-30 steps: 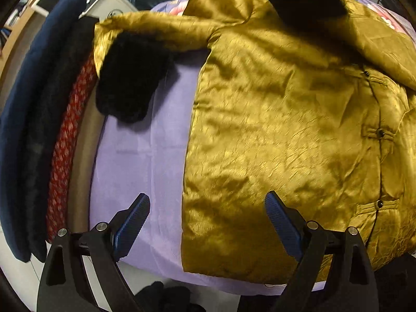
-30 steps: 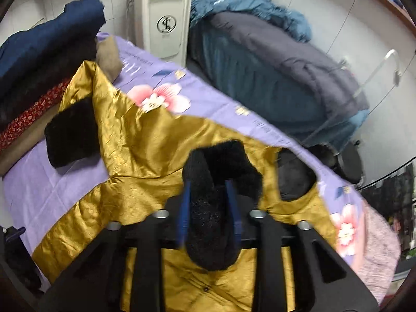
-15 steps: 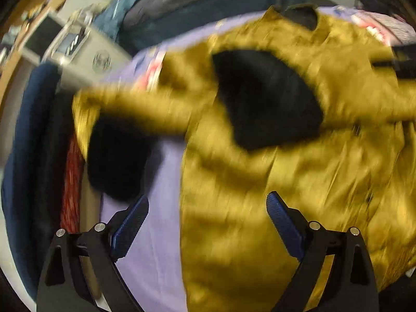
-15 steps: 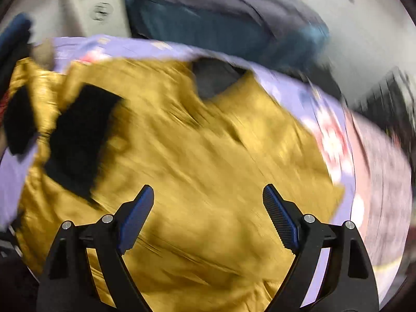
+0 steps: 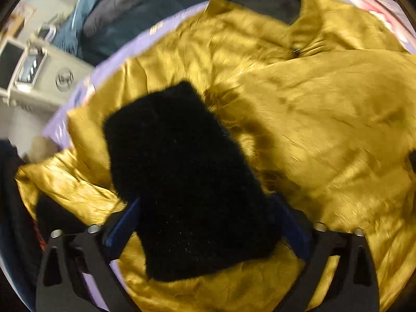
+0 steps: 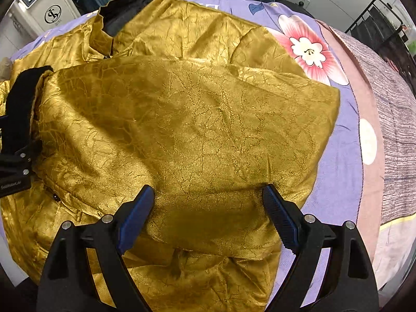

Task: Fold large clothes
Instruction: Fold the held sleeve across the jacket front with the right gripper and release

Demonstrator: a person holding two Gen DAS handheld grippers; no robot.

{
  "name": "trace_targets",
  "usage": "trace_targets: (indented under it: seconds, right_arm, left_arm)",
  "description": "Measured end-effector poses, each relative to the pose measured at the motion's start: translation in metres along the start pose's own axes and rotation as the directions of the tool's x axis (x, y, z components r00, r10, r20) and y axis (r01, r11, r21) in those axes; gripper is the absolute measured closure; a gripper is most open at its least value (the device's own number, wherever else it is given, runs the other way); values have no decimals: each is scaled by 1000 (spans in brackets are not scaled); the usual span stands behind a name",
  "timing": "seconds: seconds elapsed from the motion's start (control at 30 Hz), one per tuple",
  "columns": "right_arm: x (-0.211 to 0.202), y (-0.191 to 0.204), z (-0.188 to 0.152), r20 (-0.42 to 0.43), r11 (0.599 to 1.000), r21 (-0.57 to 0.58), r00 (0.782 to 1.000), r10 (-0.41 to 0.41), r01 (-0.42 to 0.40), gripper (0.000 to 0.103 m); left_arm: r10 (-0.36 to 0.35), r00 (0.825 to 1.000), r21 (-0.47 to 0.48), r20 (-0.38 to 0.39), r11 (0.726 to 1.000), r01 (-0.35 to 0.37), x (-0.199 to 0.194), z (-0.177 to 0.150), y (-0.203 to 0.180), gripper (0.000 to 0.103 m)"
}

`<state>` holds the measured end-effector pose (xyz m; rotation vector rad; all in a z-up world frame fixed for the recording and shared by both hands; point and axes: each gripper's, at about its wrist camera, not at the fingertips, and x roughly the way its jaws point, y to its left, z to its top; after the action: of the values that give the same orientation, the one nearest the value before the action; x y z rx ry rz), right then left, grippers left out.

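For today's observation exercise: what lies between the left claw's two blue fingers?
The jacket's black furry cuff fills the gap, with the gold jacket beneath, in the left wrist view.

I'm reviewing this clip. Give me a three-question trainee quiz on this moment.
1. True or false: the right gripper is shut on the jacket.
2. What lies between the fingers of the left gripper? A. a towel B. the black cuff C. a hanger
3. Fill in: the sheet under the jacket is ____ with flowers.

Key: 1 false, its jaws stand wide open over the jacket. 2 B. 3 purple.
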<state>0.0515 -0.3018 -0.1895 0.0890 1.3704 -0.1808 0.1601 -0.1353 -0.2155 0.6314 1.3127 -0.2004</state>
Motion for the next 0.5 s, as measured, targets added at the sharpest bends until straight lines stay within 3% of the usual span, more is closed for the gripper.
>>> trace_targets:
  seconds: [0.23,0.5]
  right_arm:
    - [20,-2,0,-34,1000,-3,999,-6,5,12]
    - [43,-2,15,-81,1000,-5,997,-3,2,6]
  left_arm:
    - [-121,992,-50,-20,992,120,24,4,11,5]
    - [-120,992,-36,-32,992,119,30,9,9,5]
